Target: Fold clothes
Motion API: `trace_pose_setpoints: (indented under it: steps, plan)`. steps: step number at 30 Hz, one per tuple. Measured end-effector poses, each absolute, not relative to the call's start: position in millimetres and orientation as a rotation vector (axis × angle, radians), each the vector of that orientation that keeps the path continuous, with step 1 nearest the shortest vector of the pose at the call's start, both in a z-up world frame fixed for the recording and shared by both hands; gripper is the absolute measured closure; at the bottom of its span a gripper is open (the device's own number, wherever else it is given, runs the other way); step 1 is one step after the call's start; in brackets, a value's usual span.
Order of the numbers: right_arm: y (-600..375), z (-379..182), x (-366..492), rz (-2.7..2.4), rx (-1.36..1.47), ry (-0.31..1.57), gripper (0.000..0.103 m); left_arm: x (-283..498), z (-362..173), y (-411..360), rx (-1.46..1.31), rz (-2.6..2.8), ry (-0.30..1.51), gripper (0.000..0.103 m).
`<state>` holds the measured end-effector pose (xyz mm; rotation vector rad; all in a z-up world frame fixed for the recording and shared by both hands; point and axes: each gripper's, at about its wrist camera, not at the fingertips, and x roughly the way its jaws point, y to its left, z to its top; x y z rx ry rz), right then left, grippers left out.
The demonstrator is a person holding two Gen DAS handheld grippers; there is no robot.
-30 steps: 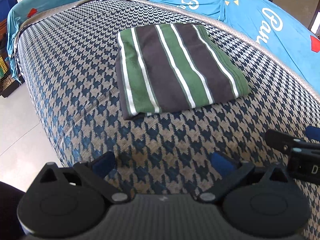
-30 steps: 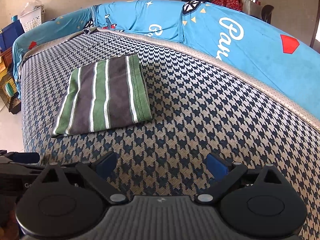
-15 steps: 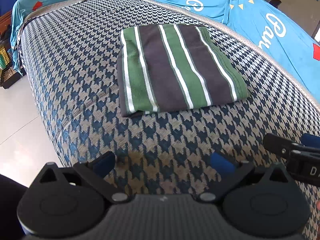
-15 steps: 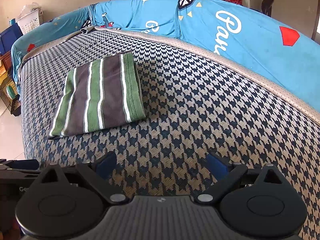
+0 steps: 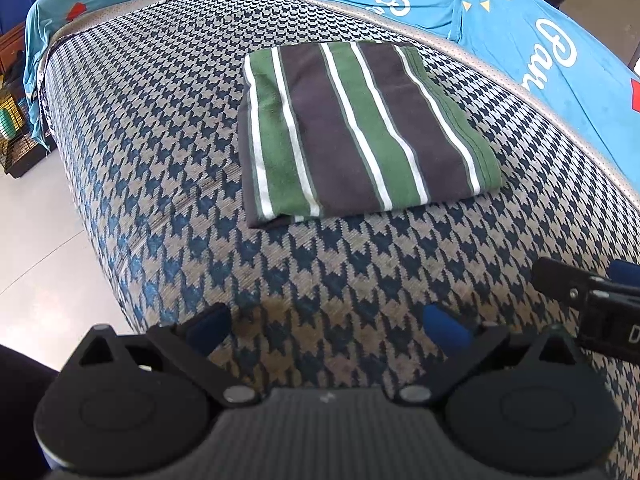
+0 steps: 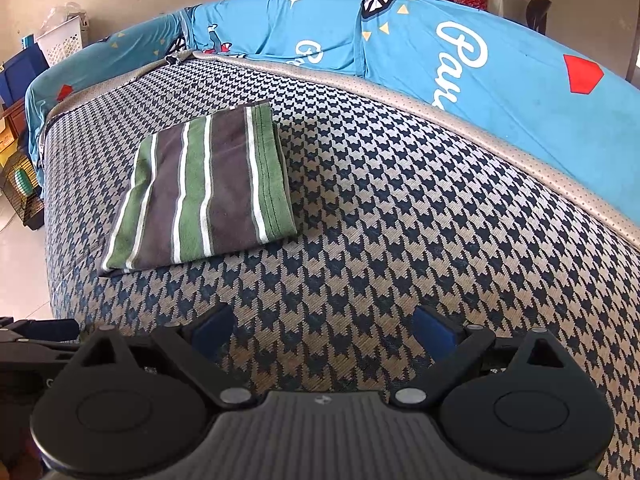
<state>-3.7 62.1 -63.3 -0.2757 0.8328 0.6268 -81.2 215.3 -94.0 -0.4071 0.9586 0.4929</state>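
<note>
Both tools, left tool (image 5: 326,326) and right tool (image 6: 324,326), hover wide-jawed, empty, near the folded garment (image 5: 356,128).

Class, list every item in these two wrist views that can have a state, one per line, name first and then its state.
Striped garment: folded into a flat rectangle, lying on the houndstooth sofa seat, held by neither claw.
Left claw: open, empty, above the seat's front edge, short of the garment.
Right claw: open, empty, above the seat, clear of the garment.
Blue printed cover: draped over the sofa back.
</note>
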Motion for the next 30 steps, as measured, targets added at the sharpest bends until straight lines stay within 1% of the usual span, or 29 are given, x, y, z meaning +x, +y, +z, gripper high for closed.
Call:
trace_pose_setpoints:
  steps: [8,30]
  plan:
    - [63,-63,-5,0.632,-0.278,0.835,0.007,-80,-96,205,-0.396,0.497,0.959,0.000]
    - [63,-63,-4,0.641,-0.277,0.834,0.007,-72,-102,216,-0.385,0.506,0.950,0.000]
